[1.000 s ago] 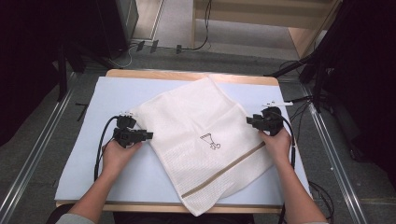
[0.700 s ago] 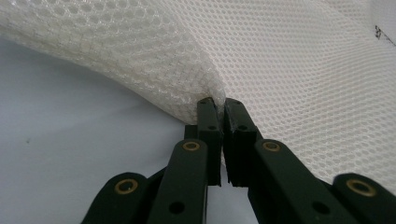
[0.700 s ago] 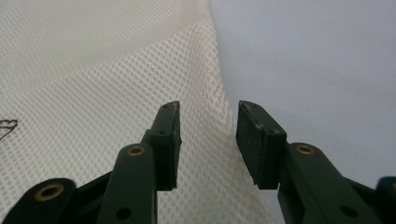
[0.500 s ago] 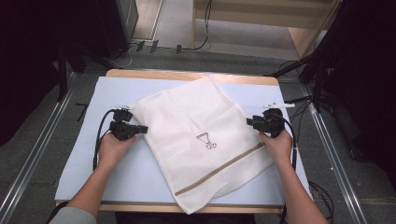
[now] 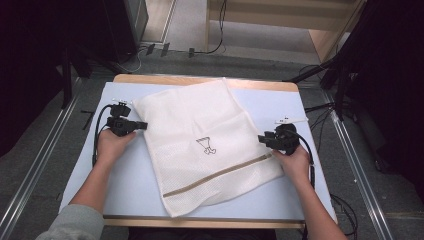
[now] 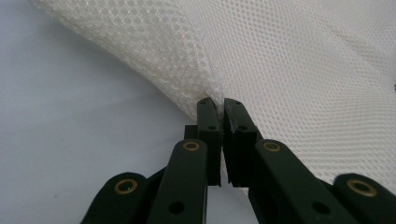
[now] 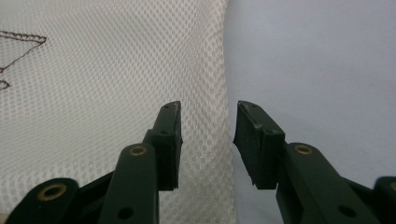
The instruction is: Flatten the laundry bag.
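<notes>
- At frame centre, I see the white mesh laundry bag on the table.
- My left gripper pinches the bag's edge.
- My right gripper stands open, empty, astride the other edge.

A lab: metal floor rails, trailing cables, dark equipment around a table.

Wooden-edged table covered by a pale blue mat, on which a white mesh bag lies flat.
</notes>
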`<act>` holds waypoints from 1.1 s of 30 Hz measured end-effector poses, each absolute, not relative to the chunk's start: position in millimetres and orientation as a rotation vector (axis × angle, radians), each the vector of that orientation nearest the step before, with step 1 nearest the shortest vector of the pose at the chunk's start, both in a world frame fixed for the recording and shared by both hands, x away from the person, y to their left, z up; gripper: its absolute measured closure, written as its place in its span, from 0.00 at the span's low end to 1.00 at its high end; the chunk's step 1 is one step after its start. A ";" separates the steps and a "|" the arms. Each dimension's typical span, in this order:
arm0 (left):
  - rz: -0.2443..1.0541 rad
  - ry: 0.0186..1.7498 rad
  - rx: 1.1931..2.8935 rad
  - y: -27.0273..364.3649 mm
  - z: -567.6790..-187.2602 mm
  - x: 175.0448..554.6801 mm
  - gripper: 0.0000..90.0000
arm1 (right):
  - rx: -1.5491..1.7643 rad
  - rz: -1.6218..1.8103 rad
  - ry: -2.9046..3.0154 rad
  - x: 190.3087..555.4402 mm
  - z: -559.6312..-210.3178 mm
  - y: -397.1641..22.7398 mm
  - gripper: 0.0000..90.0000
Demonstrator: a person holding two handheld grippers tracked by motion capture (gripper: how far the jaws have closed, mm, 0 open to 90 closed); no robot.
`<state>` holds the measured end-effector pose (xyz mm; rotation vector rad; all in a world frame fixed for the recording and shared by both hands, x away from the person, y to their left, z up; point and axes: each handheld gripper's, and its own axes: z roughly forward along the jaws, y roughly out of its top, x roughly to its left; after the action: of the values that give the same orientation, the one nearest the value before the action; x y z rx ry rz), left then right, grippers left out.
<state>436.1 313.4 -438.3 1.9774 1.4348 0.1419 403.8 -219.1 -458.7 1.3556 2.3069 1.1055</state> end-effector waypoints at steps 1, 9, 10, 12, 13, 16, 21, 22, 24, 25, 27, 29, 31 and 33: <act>0.143 1.439 1.973 314.1 -439.4 437.6 0.97 | 1.355 1.108 2.308 403.9 -460.9 -218.2 0.67; 0.149 1.444 1.974 315.4 -440.4 444.1 0.97 | 1.315 1.033 2.381 404.5 -471.5 -204.8 0.82; 0.149 1.444 1.967 315.9 -440.4 444.1 0.96 | 1.303 1.026 2.387 403.6 -471.2 -203.1 0.85; 0.156 1.449 1.957 316.5 -440.0 443.9 0.96 | 1.303 1.024 2.399 401.8 -470.3 -201.3 0.89; 0.155 1.448 1.952 317.1 -439.7 443.8 0.96 | 1.307 1.033 2.403 400.3 -470.2 -200.7 0.90; 0.165 1.451 1.944 317.9 -439.1 443.5 0.94 | 1.290 1.040 2.424 392.4 -470.5 -197.2 0.91; 0.165 1.451 1.937 319.2 -438.4 443.1 0.86 | 1.289 1.034 2.442 375.9 -469.1 -191.4 0.90; 0.166 1.457 1.923 318.9 -437.9 442.8 0.84 | 1.281 1.026 2.448 372.3 -468.4 -189.3 0.90; 0.167 1.446 1.928 319.7 -436.0 441.9 0.79 | 1.264 1.014 2.465 365.7 -467.3 -184.4 0.90; 0.168 1.446 1.925 319.6 -435.4 441.6 0.75 | 1.249 1.012 2.477 361.9 -466.9 -181.1 0.90; 0.169 1.446 1.922 320.0 -433.7 440.6 0.69 | 1.239 1.023 2.490 357.2 -466.7 -176.6 0.87; 0.160 1.443 1.922 320.9 -431.6 439.0 0.63 | 1.222 1.025 2.494 354.7 -465.9 -173.6 0.80; 0.168 1.433 1.907 321.2 -428.6 436.1 0.60 | 1.213 1.042 2.483 354.4 -463.8 -174.4 0.75; 0.167 1.417 1.901 322.2 -424.5 432.2 0.57 | 1.222 1.087 2.456 355.7 -461.5 -177.5 0.70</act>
<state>432.2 322.2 -424.5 1.9011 1.4169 0.1673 355.7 -177.5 -461.5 1.2216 2.4564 1.0867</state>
